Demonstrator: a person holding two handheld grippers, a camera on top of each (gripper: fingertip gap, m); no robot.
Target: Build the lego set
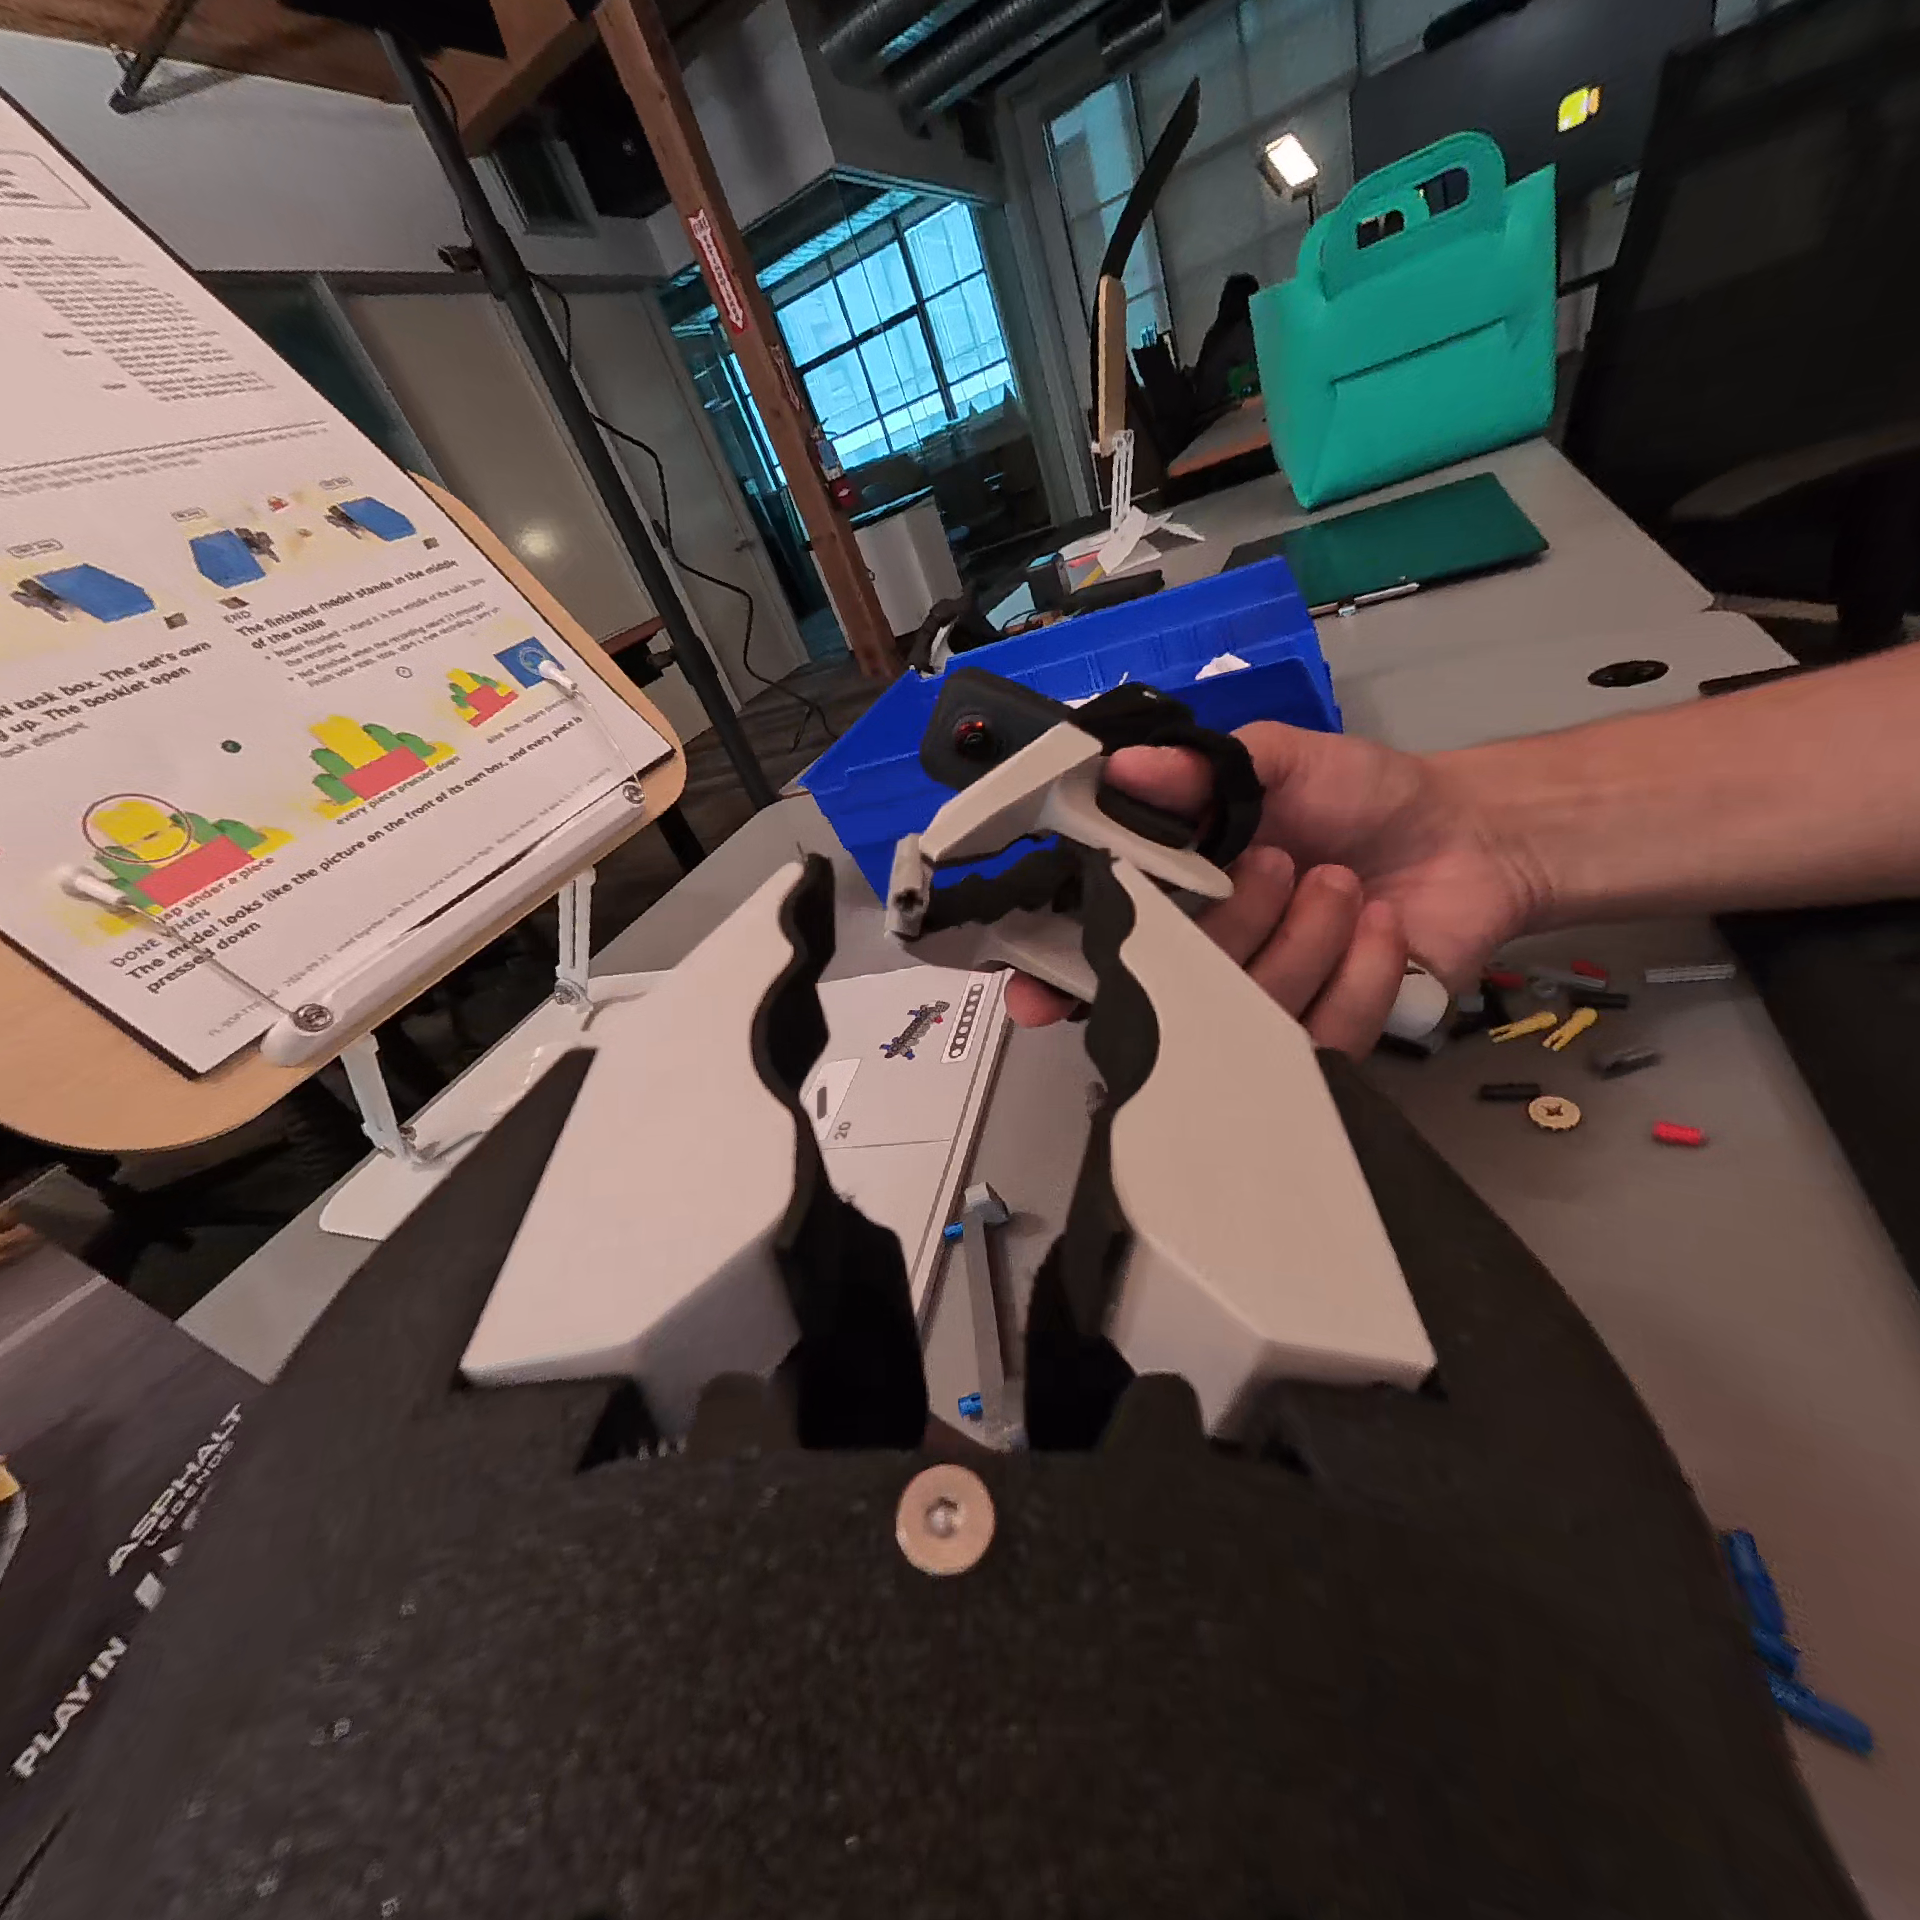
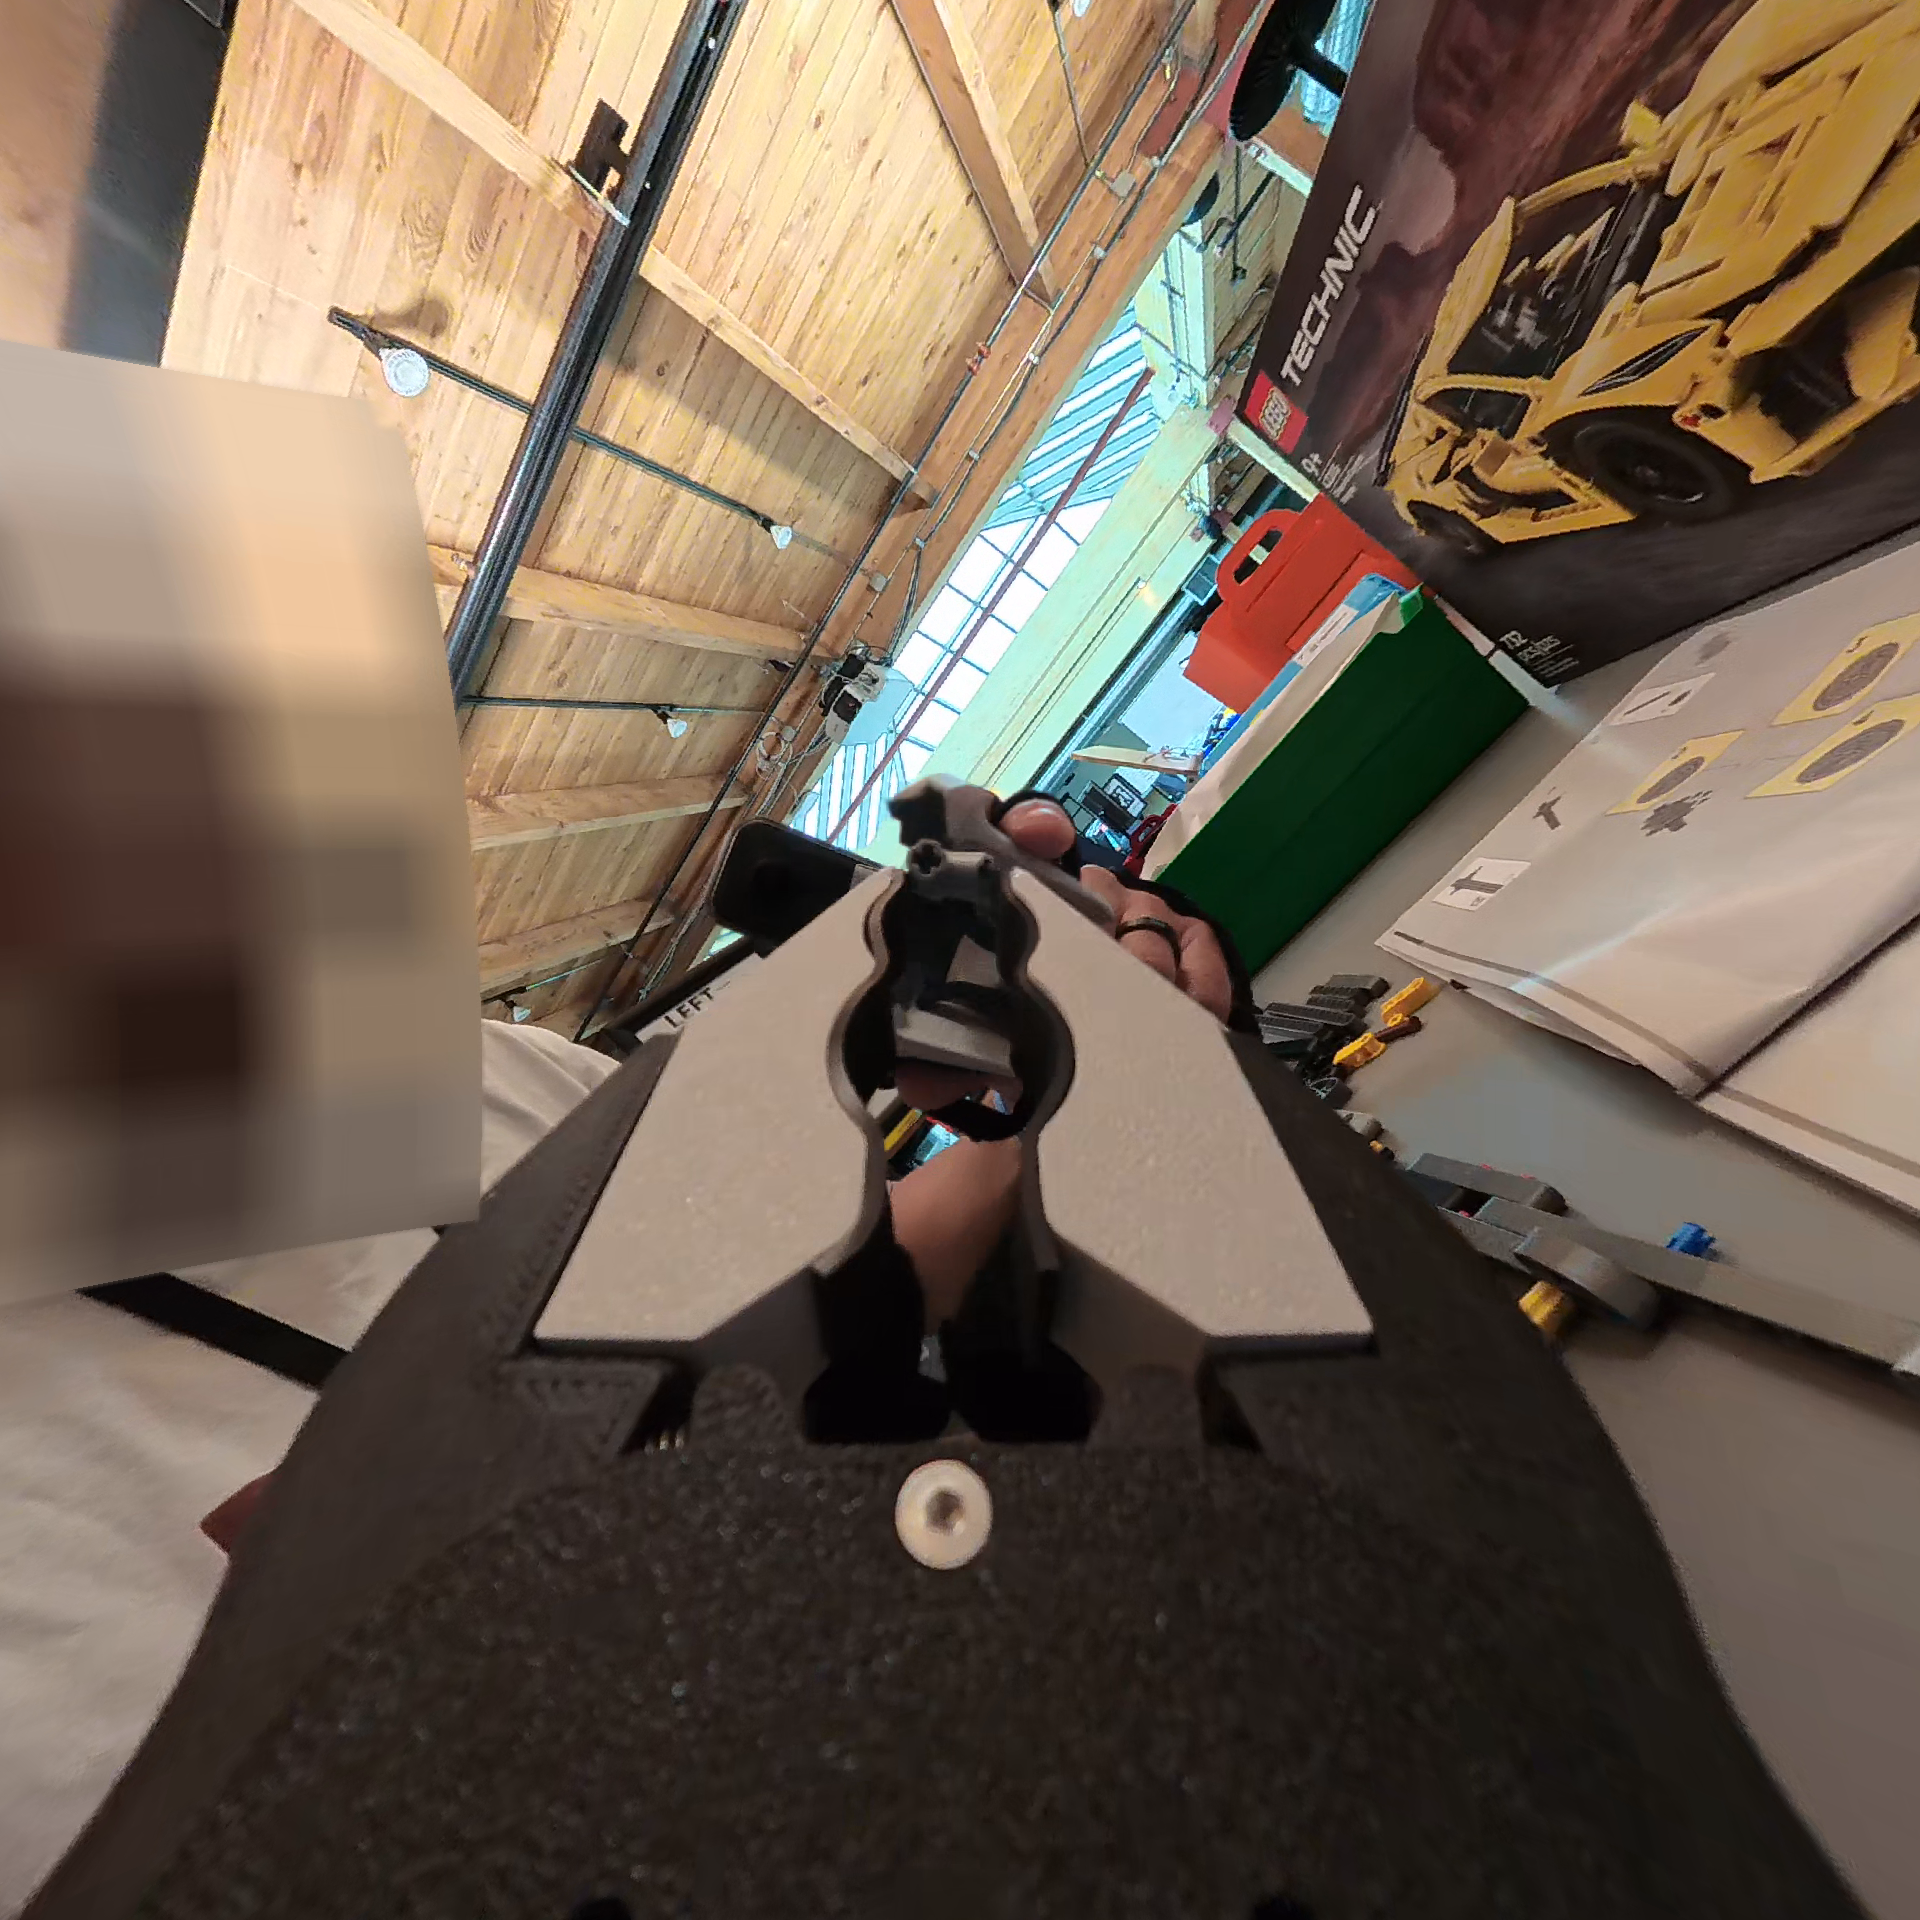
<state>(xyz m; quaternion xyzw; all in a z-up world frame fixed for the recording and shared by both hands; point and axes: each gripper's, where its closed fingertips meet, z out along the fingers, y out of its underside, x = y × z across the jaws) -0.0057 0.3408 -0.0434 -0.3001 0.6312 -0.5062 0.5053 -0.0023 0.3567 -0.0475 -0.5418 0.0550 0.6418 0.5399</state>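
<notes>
My left gripper (image 1: 961, 883) is open and empty, raised above the table. Through its gap I see the open booklet (image 1: 914, 1091) and a grey beam assembly (image 1: 982, 1299) with blue pins lying on it. My right gripper (image 2: 945, 883) is shut on a small dark grey lego connector (image 2: 940, 868). In the left wrist view the right gripper (image 1: 914, 894) is held by a hand just beyond my left fingertips, with the connector (image 1: 909, 902) at its tip. The beam assembly also shows in the right wrist view (image 2: 1590, 1247).
Loose small pieces (image 1: 1548, 1039) lie on the grey table at the right, also in the right wrist view (image 2: 1330, 1018). A blue bin (image 1: 1143, 644) stands behind. An instruction board (image 1: 260, 675) on a stand is at the left. The set's box (image 2: 1610, 260) stands by the booklet (image 2: 1683, 883). The grippers are tip to tip, or close to it.
</notes>
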